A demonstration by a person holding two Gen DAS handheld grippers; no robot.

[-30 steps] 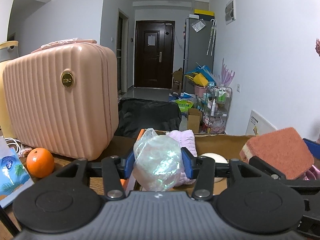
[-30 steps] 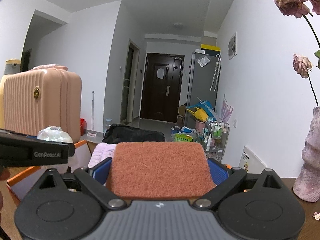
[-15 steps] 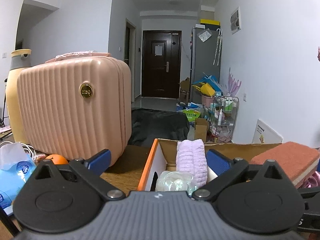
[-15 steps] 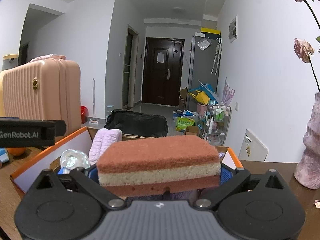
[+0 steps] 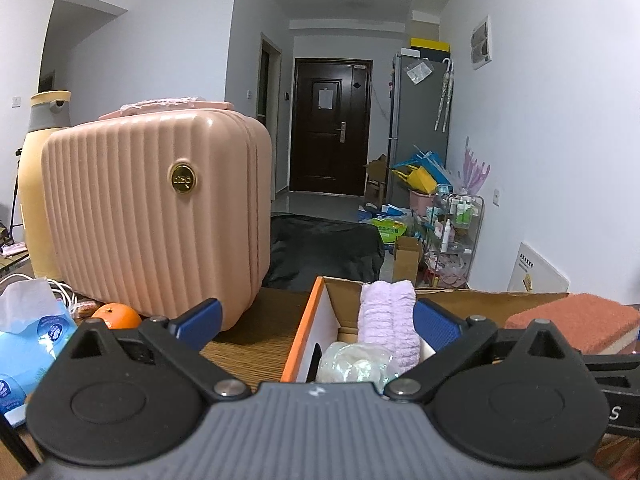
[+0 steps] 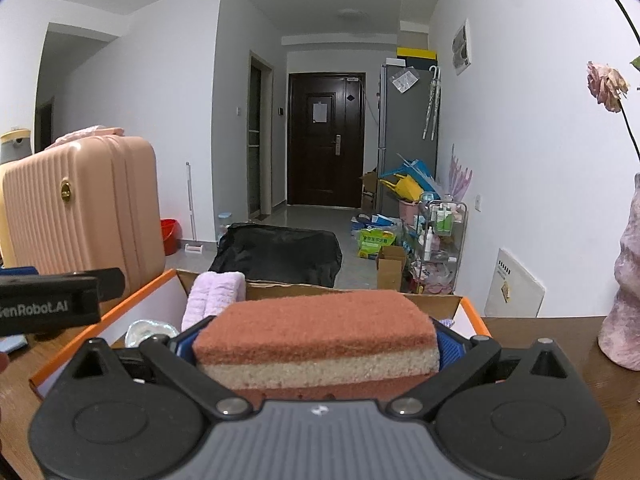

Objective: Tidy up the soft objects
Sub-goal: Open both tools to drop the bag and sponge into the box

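Observation:
An orange-rimmed cardboard box (image 5: 306, 332) sits on the wooden table. Inside it stand a rolled lilac towel (image 5: 386, 320) and a shiny plastic-wrapped ball (image 5: 354, 362). My left gripper (image 5: 316, 320) is open and empty above the box's left wall. My right gripper (image 6: 316, 344) is shut on a red-brown sponge (image 6: 316, 340) with a pale middle layer, held over the box (image 6: 100, 328). The towel (image 6: 214, 300) and the wrapped ball (image 6: 150, 330) show to its left. The sponge also shows in the left wrist view (image 5: 576, 320).
A pink ribbed suitcase (image 5: 156, 220) stands left of the box. An orange (image 5: 116, 316) and a blue tissue pack (image 5: 28, 340) lie at the left. A pink vase (image 6: 624, 292) with dried flowers stands at the right. The left gripper's body (image 6: 48, 304) lies left of the sponge.
My left gripper opened and let the wrapped ball drop into the box, then drew back. My right gripper tilted the sponge flatter and lowered it over the box.

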